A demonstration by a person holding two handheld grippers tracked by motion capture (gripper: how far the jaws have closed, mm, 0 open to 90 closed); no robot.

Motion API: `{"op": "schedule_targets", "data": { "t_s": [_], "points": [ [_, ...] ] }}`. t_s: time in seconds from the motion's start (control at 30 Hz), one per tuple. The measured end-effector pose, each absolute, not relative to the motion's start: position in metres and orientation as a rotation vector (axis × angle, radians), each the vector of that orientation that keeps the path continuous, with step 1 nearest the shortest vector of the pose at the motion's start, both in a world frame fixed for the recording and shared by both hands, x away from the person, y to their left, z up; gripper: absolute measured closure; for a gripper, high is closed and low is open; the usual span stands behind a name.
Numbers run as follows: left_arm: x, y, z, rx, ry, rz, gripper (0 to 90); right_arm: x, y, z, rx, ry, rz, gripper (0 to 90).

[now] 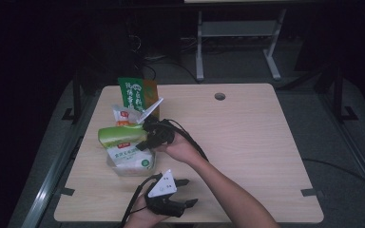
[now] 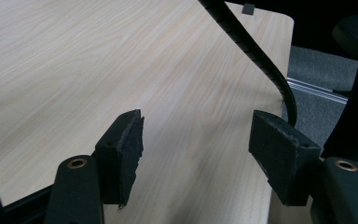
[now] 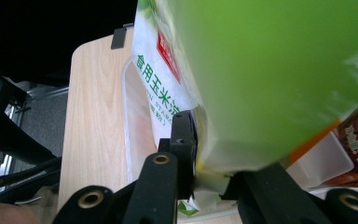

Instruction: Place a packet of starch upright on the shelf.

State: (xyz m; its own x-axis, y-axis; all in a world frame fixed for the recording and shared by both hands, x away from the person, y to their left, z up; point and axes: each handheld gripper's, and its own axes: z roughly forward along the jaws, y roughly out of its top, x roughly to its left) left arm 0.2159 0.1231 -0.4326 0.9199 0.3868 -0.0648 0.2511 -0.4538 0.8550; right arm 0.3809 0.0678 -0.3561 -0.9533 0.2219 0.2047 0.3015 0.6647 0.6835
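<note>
A light green bag [image 1: 121,135] hangs level over a clear plastic container [image 1: 116,167] at the table's left. My right gripper [image 1: 148,137] is shut on that bag's right end. In the right gripper view the green bag [image 3: 270,70] lies close overhead, its bottom seam pinched between the jaws of the right gripper [image 3: 205,154]. A white bag with green print [image 3: 163,79] stands in the container [image 3: 133,121] just beside it. My left gripper [image 1: 190,191] rests near the table's front edge, pointing right. Its jaws stand wide apart over bare wood [image 2: 196,135], with nothing between them.
A dark green packet [image 1: 132,95] and an orange-brown box [image 1: 150,92] stand behind the container, with a white and orange packet [image 1: 123,115] in front of them. A black ribbed cable [image 2: 251,51] crosses the table ahead of the left gripper. A round hole [image 1: 219,96] sits near the far edge.
</note>
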Motion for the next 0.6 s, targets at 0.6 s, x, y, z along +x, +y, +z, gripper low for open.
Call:
{"op": "schedule_targets", "data": {
  "t_s": [0.6],
  "points": [
    [0.2219, 0.1249, -0.4337, 2.065, 0.488, 0.184, 33.7, 0.3807, 0.0623, -0.3545, -0.419, -2.718, -1.184, 86.3]
  ]
}}
